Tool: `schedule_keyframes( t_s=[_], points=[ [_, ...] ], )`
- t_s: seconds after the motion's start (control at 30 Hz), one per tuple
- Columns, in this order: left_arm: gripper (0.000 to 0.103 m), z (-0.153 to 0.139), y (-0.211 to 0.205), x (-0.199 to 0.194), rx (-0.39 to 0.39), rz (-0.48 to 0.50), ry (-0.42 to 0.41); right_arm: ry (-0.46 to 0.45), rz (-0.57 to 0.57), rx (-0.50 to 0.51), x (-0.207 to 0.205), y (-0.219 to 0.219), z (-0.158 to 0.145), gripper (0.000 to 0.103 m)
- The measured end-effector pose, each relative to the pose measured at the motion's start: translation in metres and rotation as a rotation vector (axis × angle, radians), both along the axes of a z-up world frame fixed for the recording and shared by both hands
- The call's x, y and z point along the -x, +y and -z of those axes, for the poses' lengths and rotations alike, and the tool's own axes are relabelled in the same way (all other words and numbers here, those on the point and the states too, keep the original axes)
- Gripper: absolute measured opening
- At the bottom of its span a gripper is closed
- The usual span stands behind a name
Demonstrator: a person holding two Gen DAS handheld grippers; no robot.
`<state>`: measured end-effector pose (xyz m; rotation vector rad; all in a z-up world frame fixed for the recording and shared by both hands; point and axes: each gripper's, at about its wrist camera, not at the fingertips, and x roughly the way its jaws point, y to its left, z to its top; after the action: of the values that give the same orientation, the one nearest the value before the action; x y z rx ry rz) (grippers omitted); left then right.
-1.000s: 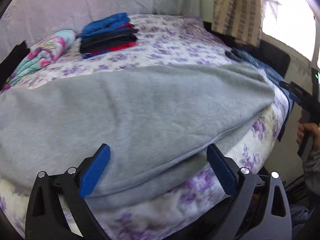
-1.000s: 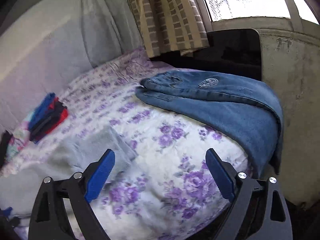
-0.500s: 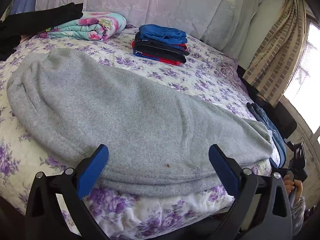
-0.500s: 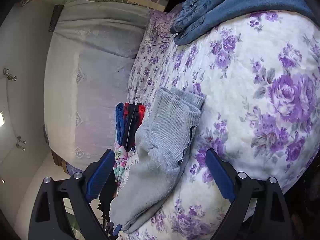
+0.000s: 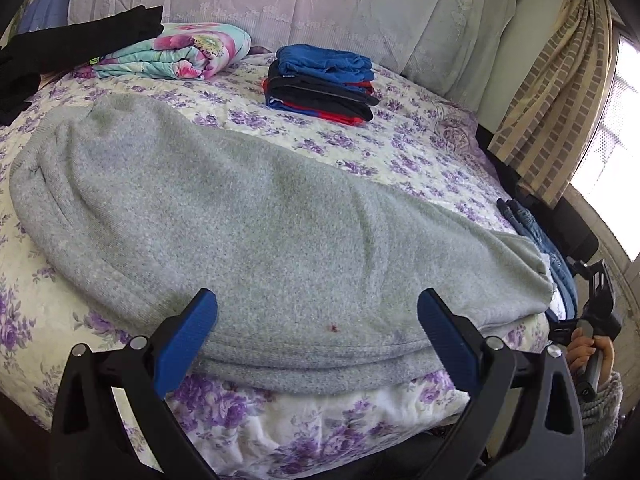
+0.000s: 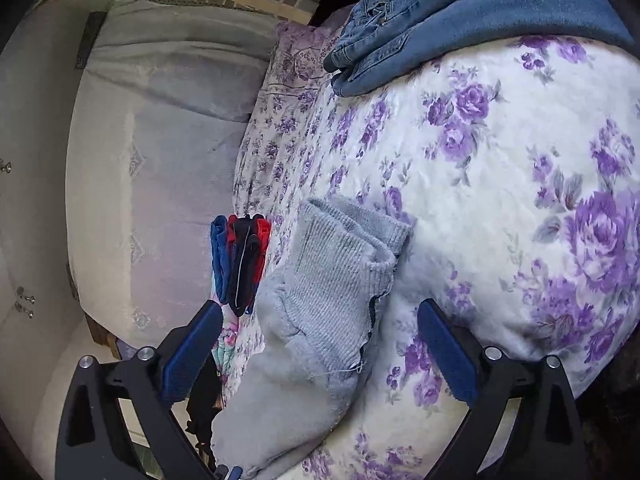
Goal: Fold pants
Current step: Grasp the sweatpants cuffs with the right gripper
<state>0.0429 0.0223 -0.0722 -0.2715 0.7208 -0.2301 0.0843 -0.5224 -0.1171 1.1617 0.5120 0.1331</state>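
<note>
Grey fleece pants [image 5: 260, 232] lie lengthwise across the flowered bed [image 5: 420, 152], legs stacked, with the waist at the left and the ribbed cuffs [image 6: 340, 280] at the right. My left gripper [image 5: 318, 300] hovers open over the pants' near long edge, touching nothing. My right gripper [image 6: 320, 312], rolled onto its side, faces the cuff end and its jaws are opening. The cuffs show in the gap ahead of the blue pads [image 6: 444, 352], which do not press on them. In the left wrist view a hand [image 5: 588, 352] holds the right gripper beyond the bed's right edge.
A stack of folded clothes [image 5: 320, 84] and a rolled floral blanket [image 5: 180, 52] sit near the pillows. A black garment [image 5: 60, 48] lies at the far left. Blue jeans [image 6: 460, 12] drape over the bed's right end, by the curtain [image 5: 560, 80].
The left view swung and rolled, and now takes in the pants from waist to cuffs. The right gripper rolled sideways and dropped close to the cuff end, with its fingers slightly wider.
</note>
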Motion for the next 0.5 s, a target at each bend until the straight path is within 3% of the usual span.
schedule_keyframes(
  t_s=[0.07,0.17,0.23,0.3,0.5],
  points=[
    [0.098,0.001,-0.004,0.0,-0.026,0.004,0.0,0.011,0.024,0.033,-0.008,0.002,-0.005,0.1],
    [0.098,0.0,-0.006,0.001,-0.039,0.006,-0.006,-0.075,0.007,0.125,-0.015,0.01,-0.021,0.1],
    [0.098,-0.001,-0.004,0.002,-0.023,0.006,-0.004,-0.021,0.006,0.164,-0.022,0.012,-0.02,0.097],
    [0.098,-0.002,-0.002,0.002,-0.01,0.006,-0.004,0.022,0.028,0.161,-0.013,0.009,-0.015,0.089],
    [0.098,0.004,-0.007,-0.003,-0.021,0.001,0.005,0.058,0.047,0.261,-0.015,0.013,-0.013,0.091]
  ],
)
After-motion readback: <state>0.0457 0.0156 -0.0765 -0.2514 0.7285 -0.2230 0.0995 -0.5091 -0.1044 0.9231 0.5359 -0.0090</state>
